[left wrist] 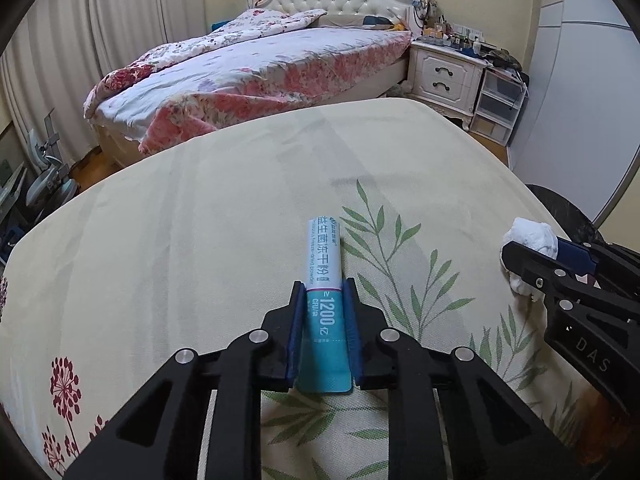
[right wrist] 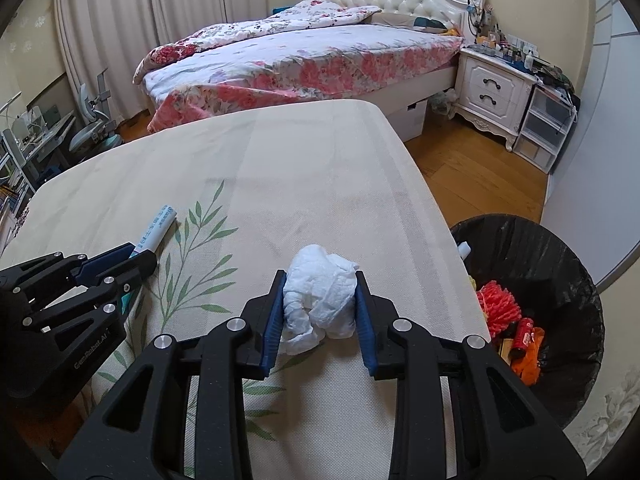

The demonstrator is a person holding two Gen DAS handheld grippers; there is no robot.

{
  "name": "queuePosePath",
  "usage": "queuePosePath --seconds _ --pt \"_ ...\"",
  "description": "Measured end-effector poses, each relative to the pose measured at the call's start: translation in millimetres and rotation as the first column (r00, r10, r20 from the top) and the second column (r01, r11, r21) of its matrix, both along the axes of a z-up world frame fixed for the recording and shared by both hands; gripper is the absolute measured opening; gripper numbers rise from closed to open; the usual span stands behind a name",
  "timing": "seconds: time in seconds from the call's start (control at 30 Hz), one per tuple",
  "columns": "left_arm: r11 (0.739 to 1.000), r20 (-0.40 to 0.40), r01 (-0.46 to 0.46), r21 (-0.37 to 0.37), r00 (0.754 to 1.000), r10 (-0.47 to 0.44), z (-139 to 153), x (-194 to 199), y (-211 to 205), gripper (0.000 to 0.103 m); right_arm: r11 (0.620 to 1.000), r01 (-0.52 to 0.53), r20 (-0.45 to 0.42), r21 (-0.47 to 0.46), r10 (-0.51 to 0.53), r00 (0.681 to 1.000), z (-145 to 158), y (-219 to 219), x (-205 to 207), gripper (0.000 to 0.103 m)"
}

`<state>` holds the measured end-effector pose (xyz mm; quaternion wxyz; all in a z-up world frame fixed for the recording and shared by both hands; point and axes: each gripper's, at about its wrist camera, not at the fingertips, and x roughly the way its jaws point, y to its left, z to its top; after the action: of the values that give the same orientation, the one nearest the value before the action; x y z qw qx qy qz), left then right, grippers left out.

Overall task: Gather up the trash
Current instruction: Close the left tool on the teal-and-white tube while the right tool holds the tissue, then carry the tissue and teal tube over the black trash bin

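My left gripper [left wrist: 323,286] is shut on a white and teal sachet [left wrist: 323,264] that lies lengthwise on the cream table cloth [left wrist: 200,240]. My right gripper [right wrist: 320,278] is shut on a crumpled white tissue [right wrist: 320,296] near the table's right edge. In the left wrist view the right gripper [left wrist: 520,264] shows at the right with the tissue [left wrist: 532,236]. In the right wrist view the left gripper [right wrist: 140,258] shows at the left with the sachet [right wrist: 158,226].
A bin with a black liner [right wrist: 552,248] stands on the floor right of the table and holds red and orange trash [right wrist: 500,304]. Beyond the table are a bed [right wrist: 304,52], a white nightstand [right wrist: 492,84] and wooden floor [right wrist: 472,168].
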<state>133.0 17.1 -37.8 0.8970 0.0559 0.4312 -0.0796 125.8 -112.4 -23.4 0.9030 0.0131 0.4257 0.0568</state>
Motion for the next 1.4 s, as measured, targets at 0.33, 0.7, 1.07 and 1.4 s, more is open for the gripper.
queuePosePath --seconds 0.33,0.7,1.07,1.4 --pt "0.999 -0.003 -0.038 -0.035 0.999 0.038 2 -15 10 0.018 1.0 -0.005 -0.015 0.02 0.005 1.0 -3 -1 0 0.032" --pt "0.996 0.003 -0.073 -0.057 0.997 0.074 2 -17 19 0.018 1.0 -0.007 -0.01 0.007 0.007 1.0 -1 2 -5 0.031" --pt "0.993 0.038 -0.088 -0.079 0.995 0.091 7 -28 21 0.018 1.0 -0.001 0.007 0.006 0.001 1.0 3 0 -19 0.03" --pt "0.992 0.115 -0.075 -0.104 0.99 0.087 24 -38 12 0.018 1.0 0.023 0.09 -0.004 -0.022 0.996 23 -10 -37 0.03"
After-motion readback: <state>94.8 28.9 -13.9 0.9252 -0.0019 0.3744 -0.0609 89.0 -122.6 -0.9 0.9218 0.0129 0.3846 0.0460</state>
